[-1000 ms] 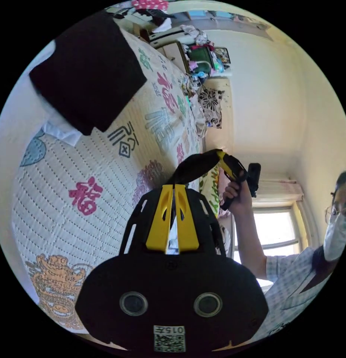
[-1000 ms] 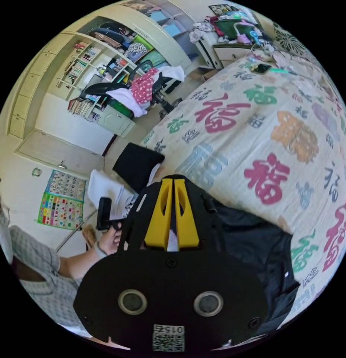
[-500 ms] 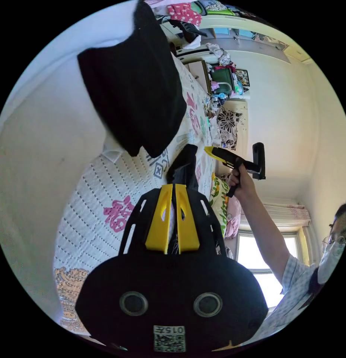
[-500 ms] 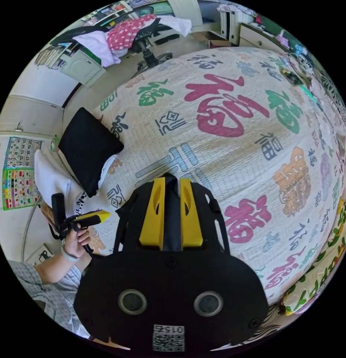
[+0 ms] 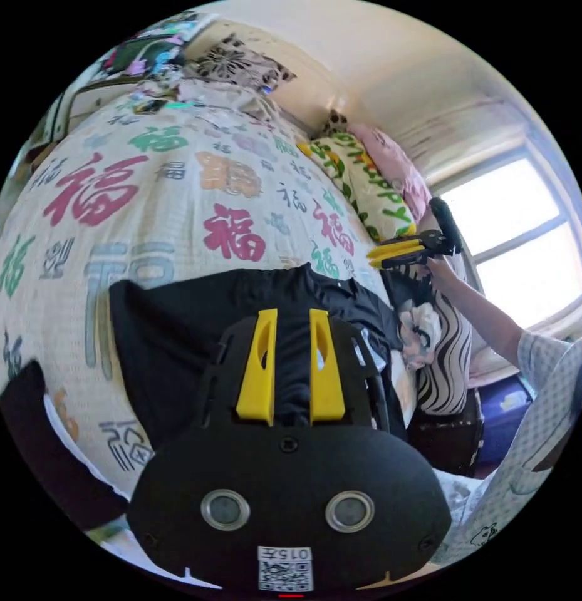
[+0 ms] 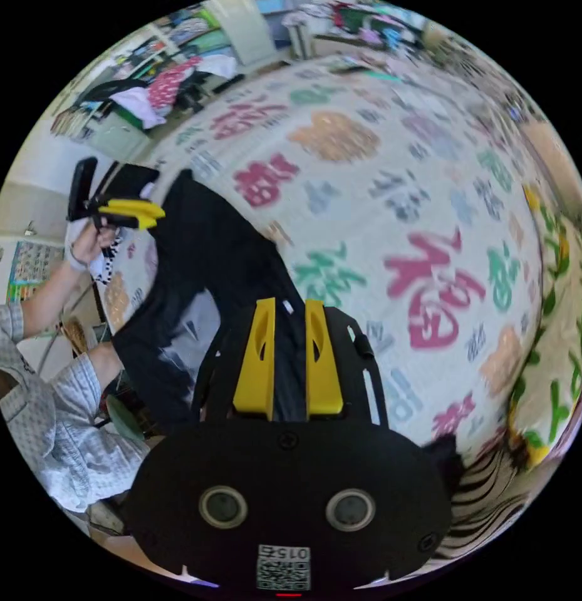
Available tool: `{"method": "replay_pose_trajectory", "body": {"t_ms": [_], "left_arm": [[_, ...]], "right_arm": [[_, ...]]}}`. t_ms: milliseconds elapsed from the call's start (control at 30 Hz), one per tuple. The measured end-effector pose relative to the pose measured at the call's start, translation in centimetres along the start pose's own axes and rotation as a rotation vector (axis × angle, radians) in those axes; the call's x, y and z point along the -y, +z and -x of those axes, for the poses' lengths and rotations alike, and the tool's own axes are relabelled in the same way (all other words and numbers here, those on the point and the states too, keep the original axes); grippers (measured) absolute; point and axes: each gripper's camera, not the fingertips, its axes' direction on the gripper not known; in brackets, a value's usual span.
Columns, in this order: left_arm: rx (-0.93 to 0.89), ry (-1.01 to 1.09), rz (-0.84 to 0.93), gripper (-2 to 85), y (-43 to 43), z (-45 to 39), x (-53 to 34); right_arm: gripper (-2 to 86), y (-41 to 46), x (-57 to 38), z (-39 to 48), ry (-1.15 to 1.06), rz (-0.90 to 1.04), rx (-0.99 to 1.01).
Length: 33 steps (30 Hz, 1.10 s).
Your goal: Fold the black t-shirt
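Observation:
The black t-shirt (image 5: 178, 325) lies spread on the patterned bedspread (image 5: 146, 188) near the bed's edge. My left gripper (image 5: 294, 313) hovers over it with its yellow jaws apart and nothing pinched between them. In the same view the right gripper (image 5: 372, 256) is held in a hand beyond the shirt's far end, its jaws slightly apart and empty. In the right gripper view the t-shirt (image 6: 209, 250) runs from my right gripper (image 6: 291, 303), which is open above it, towards the left gripper (image 6: 156, 216) at its other end.
A folded black garment (image 5: 27, 426) rests on white cloth at the bed's corner. Green-and-yellow and pink pillows (image 5: 366, 188) line the head of the bed by the window (image 5: 522, 231). Striped fabric (image 5: 447, 350) hangs beside the bed. A chair piled with clothes (image 6: 171, 94) stands past the foot.
Both grippers were shut on the shirt and held it in the air. Now it lies on the bed, and both grippers have let go with their jaws apart.

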Motion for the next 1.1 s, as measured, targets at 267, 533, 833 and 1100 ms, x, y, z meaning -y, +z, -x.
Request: {"method": "replay_pose_trajectory", "body": {"t_ms": [267,533,833,1100], "left_arm": [[0.292,0.276,0.448,6.6,15.1,-6.6,10.4],[0.339,0.202,0.38,-0.2,15.5,-7.8,13.2],[0.381,0.154,0.372,4.7,17.1,-7.1,11.4],[0.265,0.049,0.139,6.5,7.1,-7.3,0.6]], "right_arm": [[6.8,5.7,-9.2,-7.9,0.216,0.163,0.08],[0.0,1.2,-11.8,-9.6,0.143,0.157,-0.04],[4.3,-1.9,-17.8,-12.6,0.27,0.093,-0.016],[4.8,-9.0,-39.8,-10.3,0.403,-0.2,0.22]]}}
